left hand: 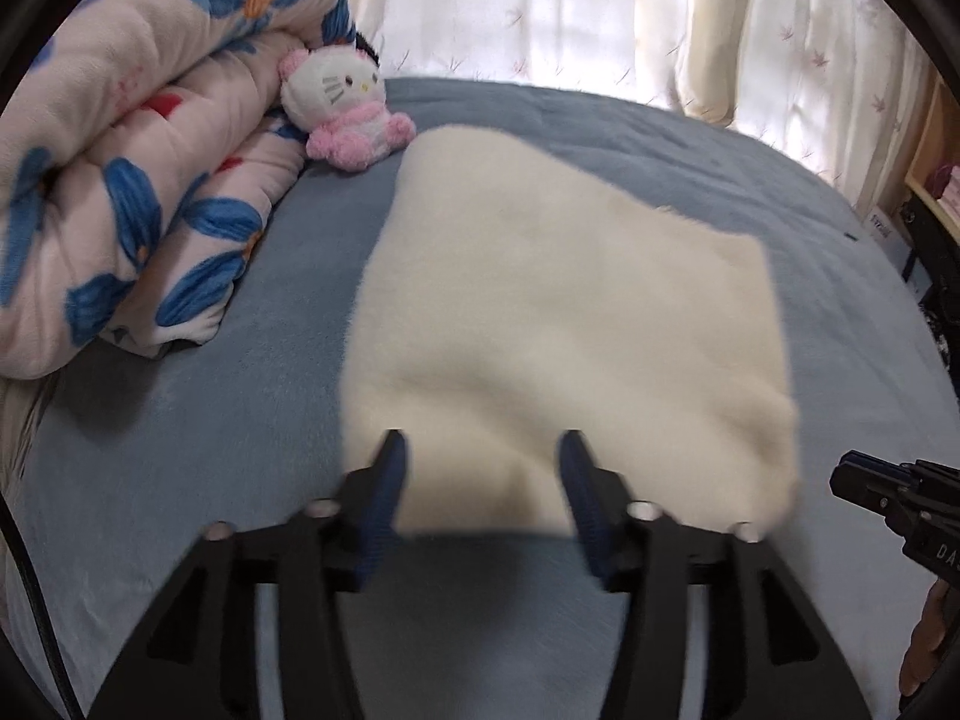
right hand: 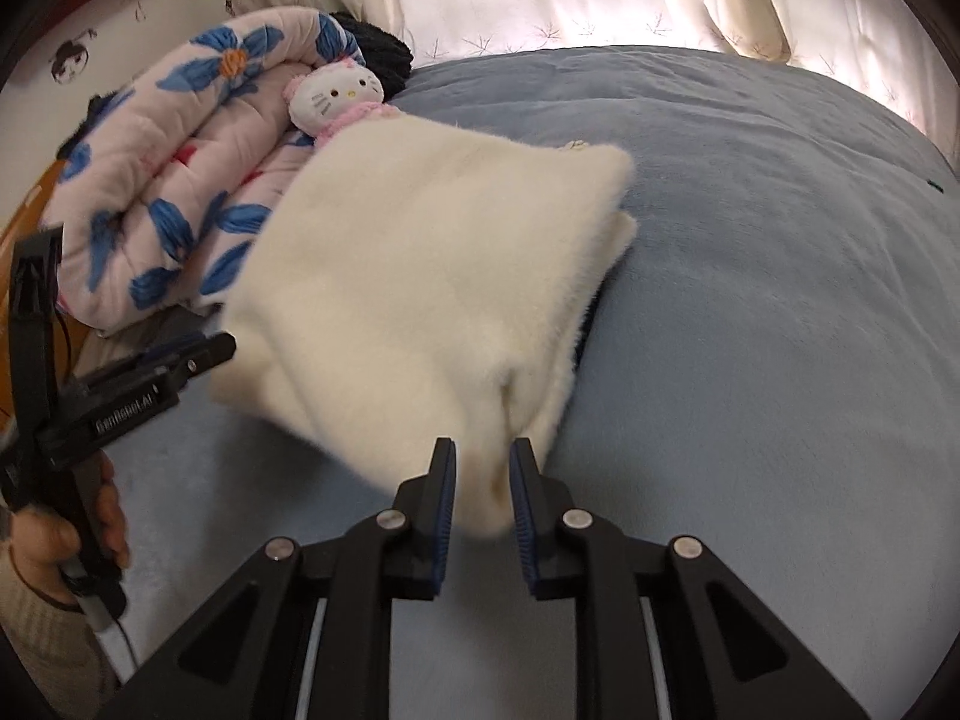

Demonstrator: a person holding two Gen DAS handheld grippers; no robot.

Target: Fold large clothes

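A cream fluffy garment [left hand: 558,324] lies folded in a thick rectangle on the blue bed cover [left hand: 180,420]; it also shows in the right wrist view [right hand: 432,276]. My left gripper [left hand: 483,450] is open, its fingers spread either side of the garment's near edge, holding nothing. It appears from the side in the right wrist view [right hand: 198,354]. My right gripper [right hand: 482,456] has its fingers close around the garment's near right corner, which bulges between the pads. It shows at the right edge of the left wrist view [left hand: 852,480].
A rolled pink quilt with blue flowers [left hand: 120,192] lies at the left of the bed, a Hello Kitty plush [left hand: 342,102] against it. White curtains [left hand: 540,6] hang behind. A shelf [left hand: 936,162] stands at the far right. Blue cover [right hand: 780,300] spreads to the right.
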